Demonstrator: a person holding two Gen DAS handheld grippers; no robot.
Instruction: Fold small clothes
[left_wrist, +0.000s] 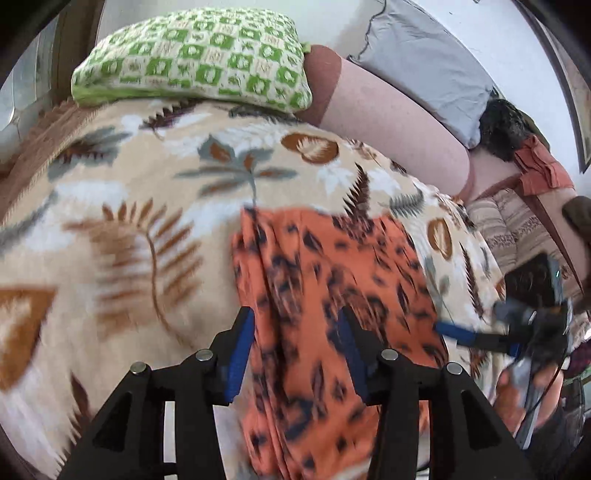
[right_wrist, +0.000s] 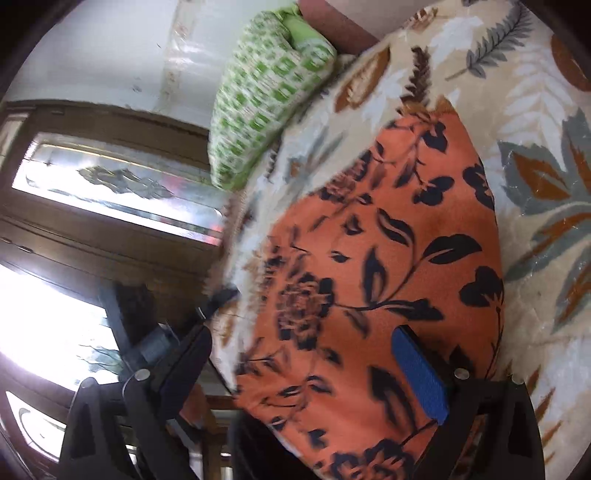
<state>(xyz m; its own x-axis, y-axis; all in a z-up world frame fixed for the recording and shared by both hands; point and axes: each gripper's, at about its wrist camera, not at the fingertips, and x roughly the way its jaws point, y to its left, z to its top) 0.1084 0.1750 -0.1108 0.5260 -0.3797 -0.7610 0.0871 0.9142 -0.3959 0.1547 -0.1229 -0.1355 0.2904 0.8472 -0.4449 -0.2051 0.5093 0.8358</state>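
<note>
Both grippers, left gripper and right gripper, spread over orange floral garment on bed blanket; pinch edge squarely before folding.

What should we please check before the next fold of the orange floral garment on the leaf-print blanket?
1. Orange floral garment lies on the leaf-print blanket: ok.
2. Left tongs open, nothing pinched: ok.
3. Right tongs open over the garment, cloth not pressed: ok.
4. Right tongs stand off the garment's right edge in the left view: ok.
5. Green patterned pillow well away from the garment: ok.
6. Garment flat, no bunching: cannot tell, left view blurred.
</note>
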